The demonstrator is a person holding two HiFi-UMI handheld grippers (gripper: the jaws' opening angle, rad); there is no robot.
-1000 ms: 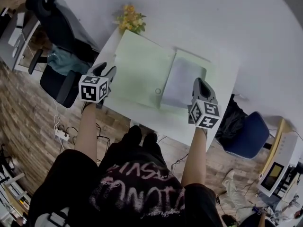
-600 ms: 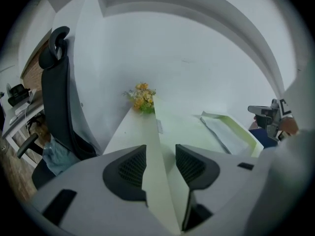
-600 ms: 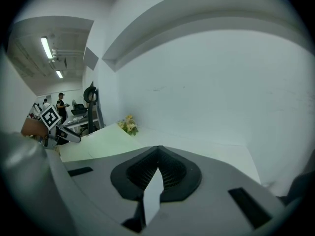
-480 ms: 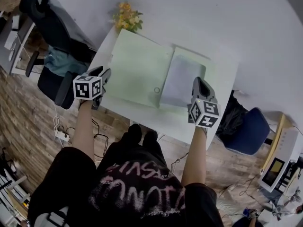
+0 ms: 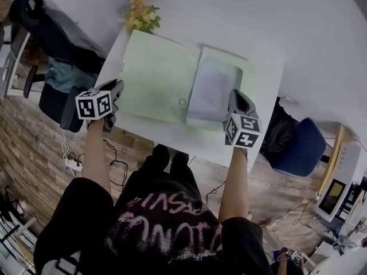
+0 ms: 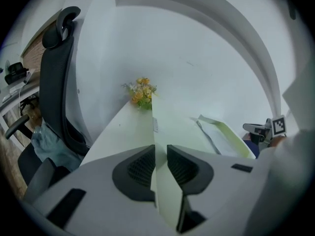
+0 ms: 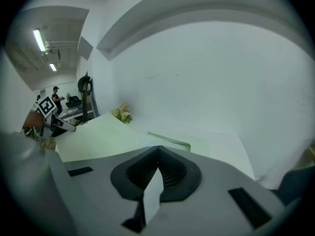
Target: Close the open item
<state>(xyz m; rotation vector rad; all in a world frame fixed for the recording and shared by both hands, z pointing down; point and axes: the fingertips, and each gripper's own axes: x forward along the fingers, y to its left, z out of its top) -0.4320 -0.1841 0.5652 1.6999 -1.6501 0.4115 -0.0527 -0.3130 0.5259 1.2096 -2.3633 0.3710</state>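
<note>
The step in hand looked like taking hold of the open cover, with the swing shut not yet begun. At the left, the left gripper (image 6: 160, 155) had just been closing its jaws about the left edge of the folder's cover (image 6: 173, 127). The thin green sheet stood between the pads (image 6: 140, 167), but a gap still showed, and I judged it not yet pinched. The folder (image 5: 157, 76) lay spread flat on the table (image 5: 266, 76) — cover to the left, papers (image 5: 213, 87) in the right half, flowers (image 5: 139, 13) at the far left corner. At the near right, the right gripper (image 7: 158, 170) had its jaws together on a pale slip (image 7: 153, 200) (folder or paper, I could not tell). The next move called for a firm pinch, then carrying the cover over rightward onto the papers — with the right gripper out of its way.
</note>
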